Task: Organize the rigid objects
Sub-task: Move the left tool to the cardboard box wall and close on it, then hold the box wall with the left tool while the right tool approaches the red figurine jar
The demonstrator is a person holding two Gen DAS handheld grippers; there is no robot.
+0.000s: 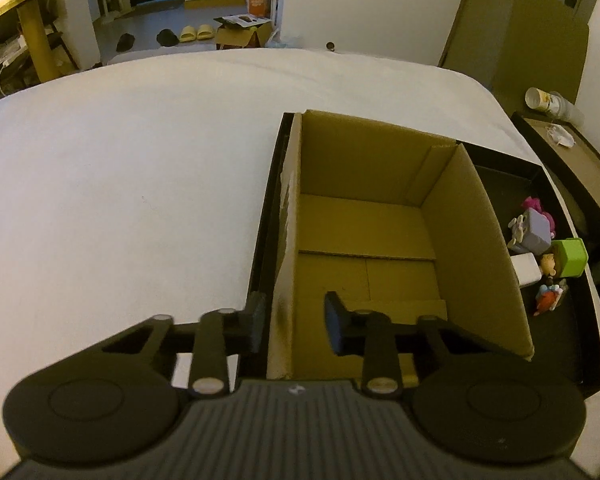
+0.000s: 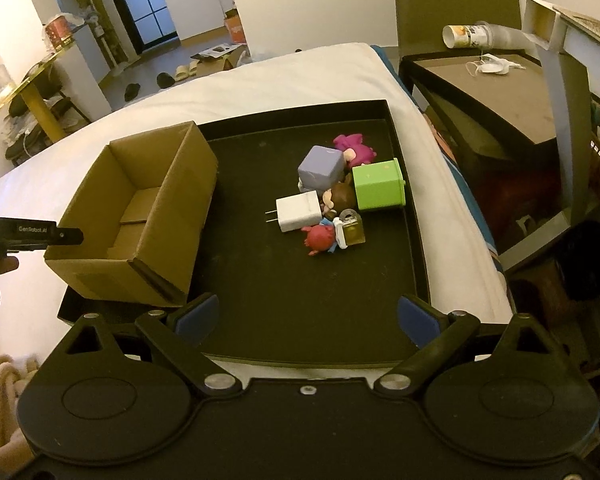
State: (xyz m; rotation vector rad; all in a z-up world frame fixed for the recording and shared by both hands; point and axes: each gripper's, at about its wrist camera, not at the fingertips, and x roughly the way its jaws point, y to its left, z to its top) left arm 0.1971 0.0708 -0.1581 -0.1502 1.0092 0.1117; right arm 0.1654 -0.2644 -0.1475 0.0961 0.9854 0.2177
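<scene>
Now the left gripper (image 1: 296, 322) straddles the cardboard box's (image 2: 140, 216) near-left wall, fingers apart, not clamped. Rightward, toys and a white charger (image 2: 298, 212) huddle on the black tray (image 2: 300, 312); the right gripper (image 2: 307, 318) hovers wide open.

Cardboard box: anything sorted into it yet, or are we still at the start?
Nothing is sorted: the cardboard box looks empty. The left tongs straddle its wall, not closed. The right tongs hang open and empty. The toys and white charger remain piled on the black tray.
</scene>
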